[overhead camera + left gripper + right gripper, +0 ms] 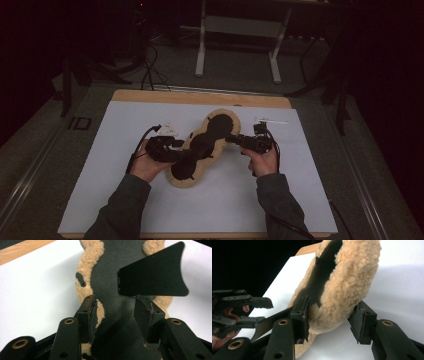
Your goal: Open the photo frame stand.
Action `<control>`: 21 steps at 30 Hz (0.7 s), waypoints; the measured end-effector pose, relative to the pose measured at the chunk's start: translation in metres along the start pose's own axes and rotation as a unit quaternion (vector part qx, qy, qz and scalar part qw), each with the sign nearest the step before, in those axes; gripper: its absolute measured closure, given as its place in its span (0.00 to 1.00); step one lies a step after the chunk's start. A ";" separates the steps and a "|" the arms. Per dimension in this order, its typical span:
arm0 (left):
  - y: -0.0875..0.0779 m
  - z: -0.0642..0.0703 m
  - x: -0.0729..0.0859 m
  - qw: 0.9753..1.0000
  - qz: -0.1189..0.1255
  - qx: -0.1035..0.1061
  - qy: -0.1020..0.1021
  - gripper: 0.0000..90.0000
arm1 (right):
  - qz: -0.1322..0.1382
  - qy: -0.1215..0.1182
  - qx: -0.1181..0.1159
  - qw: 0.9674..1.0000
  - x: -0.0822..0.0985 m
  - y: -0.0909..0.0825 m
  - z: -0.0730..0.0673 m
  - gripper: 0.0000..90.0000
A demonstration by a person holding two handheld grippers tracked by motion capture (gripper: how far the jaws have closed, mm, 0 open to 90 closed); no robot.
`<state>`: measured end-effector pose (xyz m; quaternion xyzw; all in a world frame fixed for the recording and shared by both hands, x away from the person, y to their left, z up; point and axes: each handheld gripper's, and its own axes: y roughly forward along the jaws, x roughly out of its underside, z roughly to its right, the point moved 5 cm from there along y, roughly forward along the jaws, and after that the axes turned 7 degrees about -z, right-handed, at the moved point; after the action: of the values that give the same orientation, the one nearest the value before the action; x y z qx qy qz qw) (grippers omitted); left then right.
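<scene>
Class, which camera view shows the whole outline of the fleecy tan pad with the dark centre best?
The high view: the fleecy pad lies whole on the white sheet, its wavy outline complete. The left gripper view shows a close stretch of its dark face and curly edge; the right gripper view shows one raised, rounded end from the side.

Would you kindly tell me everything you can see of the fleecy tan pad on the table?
The pad is a long, wavy-edged piece with three bulges, dark and smooth on top, with curly tan fleece at its rim and underside. It lies slantwise on the white sheet. The right gripper has its far end between the jaws, one jaw on the dark face, that end lifted and curled. The left gripper straddles its middle, jaws apart.
</scene>
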<state>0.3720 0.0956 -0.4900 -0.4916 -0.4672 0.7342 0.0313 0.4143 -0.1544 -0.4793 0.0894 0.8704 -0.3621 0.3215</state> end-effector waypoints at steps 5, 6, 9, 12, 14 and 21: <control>-0.003 -0.005 -0.001 1.000 0.005 0.009 -0.007 0.59 | -0.002 -0.012 0.002 1.000 -0.003 0.000 -0.004 0.60; -0.004 -0.006 -0.001 1.000 0.003 0.010 -0.005 0.59 | -0.003 -0.013 0.001 1.000 -0.004 0.000 -0.005 0.60; -0.005 -0.008 -0.002 1.000 -0.001 0.023 -0.001 0.59 | -0.005 -0.023 0.002 1.000 -0.007 -0.001 -0.010 0.60; -0.004 -0.009 -0.002 0.999 -0.008 0.036 0.001 0.59 | -0.005 -0.032 0.003 0.999 -0.010 -0.001 -0.014 0.60; -0.004 -0.009 -0.002 0.999 -0.009 0.037 0.002 0.59 | -0.005 -0.034 0.002 0.999 -0.010 -0.002 -0.015 0.61; -0.004 -0.019 -0.003 0.999 -0.004 0.036 -0.007 0.59 | -0.005 -0.047 -0.005 0.999 -0.015 -0.003 -0.023 0.63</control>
<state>0.3855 0.1087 -0.4865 -0.4832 -0.4426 0.7539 0.0487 0.4138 -0.1399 -0.4560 0.0659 0.8566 -0.3629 0.3609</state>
